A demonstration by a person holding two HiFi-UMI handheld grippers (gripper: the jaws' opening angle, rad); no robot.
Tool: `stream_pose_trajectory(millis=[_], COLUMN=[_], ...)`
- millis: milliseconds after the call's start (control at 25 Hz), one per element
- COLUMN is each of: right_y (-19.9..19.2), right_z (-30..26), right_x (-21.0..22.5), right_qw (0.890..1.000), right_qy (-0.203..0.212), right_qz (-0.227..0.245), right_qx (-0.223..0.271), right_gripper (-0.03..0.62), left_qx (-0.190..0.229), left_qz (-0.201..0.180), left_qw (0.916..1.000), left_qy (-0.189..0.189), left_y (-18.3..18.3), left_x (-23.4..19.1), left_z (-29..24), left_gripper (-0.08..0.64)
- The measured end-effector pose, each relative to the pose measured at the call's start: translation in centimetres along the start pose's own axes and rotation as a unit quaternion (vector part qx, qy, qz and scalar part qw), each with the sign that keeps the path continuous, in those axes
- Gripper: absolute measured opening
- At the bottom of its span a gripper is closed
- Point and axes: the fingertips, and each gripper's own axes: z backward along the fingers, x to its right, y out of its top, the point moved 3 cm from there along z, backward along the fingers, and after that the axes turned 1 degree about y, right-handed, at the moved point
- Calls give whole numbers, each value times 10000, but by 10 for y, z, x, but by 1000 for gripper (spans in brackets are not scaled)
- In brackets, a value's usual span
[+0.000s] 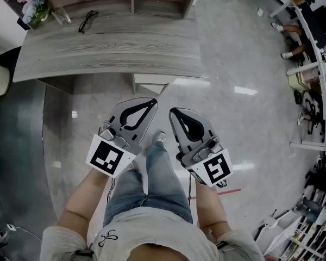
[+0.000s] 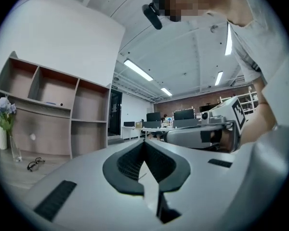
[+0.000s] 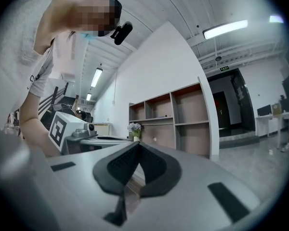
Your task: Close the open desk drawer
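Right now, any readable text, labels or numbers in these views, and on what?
None can be read.
Sign over the doorway: too small to read.
Left gripper, right gripper: square marker patterns only, no letters.

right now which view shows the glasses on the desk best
The head view: the glasses lie unobstructed on the desk, seen from above. The left gripper view shows them small, side-on; the right gripper view misses them.
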Motion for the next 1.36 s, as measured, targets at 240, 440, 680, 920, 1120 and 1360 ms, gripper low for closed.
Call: stream_pose_trajectory(millis=[240, 440, 680, 920, 1120, 1360], right_y=[21, 33, 42, 49, 50, 54], right_z=[6, 2, -5, -5, -5, -3], right_x=[-40, -63, -83, -95, -104, -106], right_qw=[9999, 9997, 9996, 9994, 9992, 9991], right_qy=[41, 155, 248, 295, 330, 326], right_qz=[-63, -172, -9, 79, 115, 147], right_qx=[67, 111, 130, 170, 197, 237], right_gripper=[8, 8, 8, 8, 8, 8], left_qx=[80, 189, 265, 299, 350, 381], left_qz=[-164, -101, -104, -187, -159, -180], left_qw=[9998, 9998, 9996, 9994, 9992, 9990], left_qy=[-100, -58, 10, 58, 130, 143], left_y=[27, 36, 44, 52, 53, 57], left_x=[16, 18, 15, 18, 18, 21], left_z=[43, 63, 83, 97, 106, 108], left_gripper=[8, 8, 8, 9, 9, 9])
